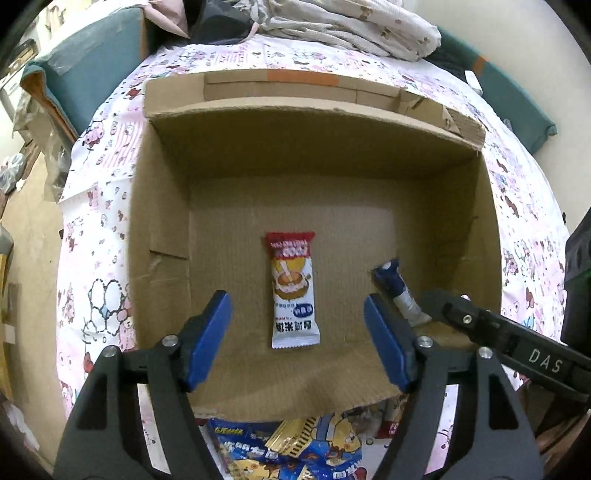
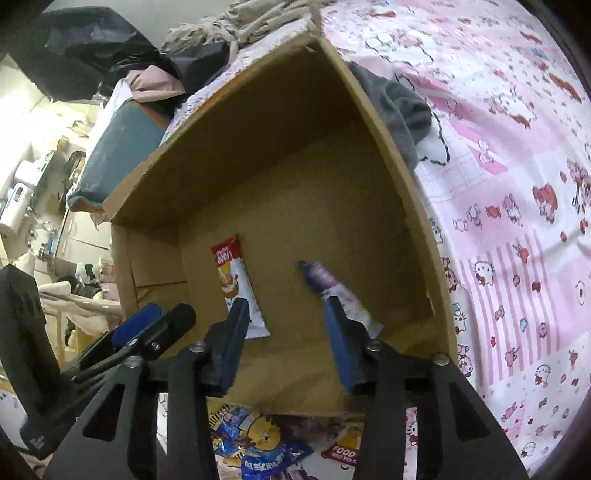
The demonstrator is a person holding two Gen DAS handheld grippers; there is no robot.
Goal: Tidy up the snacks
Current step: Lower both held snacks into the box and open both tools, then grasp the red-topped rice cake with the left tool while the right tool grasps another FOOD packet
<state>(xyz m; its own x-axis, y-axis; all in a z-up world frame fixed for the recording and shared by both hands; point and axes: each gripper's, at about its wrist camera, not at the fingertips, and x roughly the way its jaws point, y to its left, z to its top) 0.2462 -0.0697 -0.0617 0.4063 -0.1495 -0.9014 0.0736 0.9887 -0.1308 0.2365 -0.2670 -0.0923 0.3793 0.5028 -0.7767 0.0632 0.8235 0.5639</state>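
An open cardboard box (image 1: pixel 258 155) (image 2: pixel 280 147) rests on a pink patterned sheet. On its floor lies a red-and-white snack bar (image 1: pixel 291 269) (image 2: pixel 236 273), lengthwise. My left gripper (image 1: pixel 297 299) hovers over it, jaws open, pads clear of the wrapper. A small blue-and-silver packet (image 1: pixel 397 291) (image 2: pixel 325 280) lies on the floor further right. My right gripper (image 2: pixel 286 302) stands open beside it, the packet passing behind its right finger (image 2: pixel 338 332). In the right wrist view, the left gripper's fingers (image 2: pixel 147 321) show at lower left.
Several blue and yellow snack packets (image 1: pixel 295 446) (image 2: pixel 258 443) lie on the sheet in front of the box's near wall. A grey cloth (image 2: pixel 402 107) hangs at the box's right rim. A bundled quilt (image 1: pixel 351 26) and a teal cushion (image 1: pixel 92 66) lie beyond.
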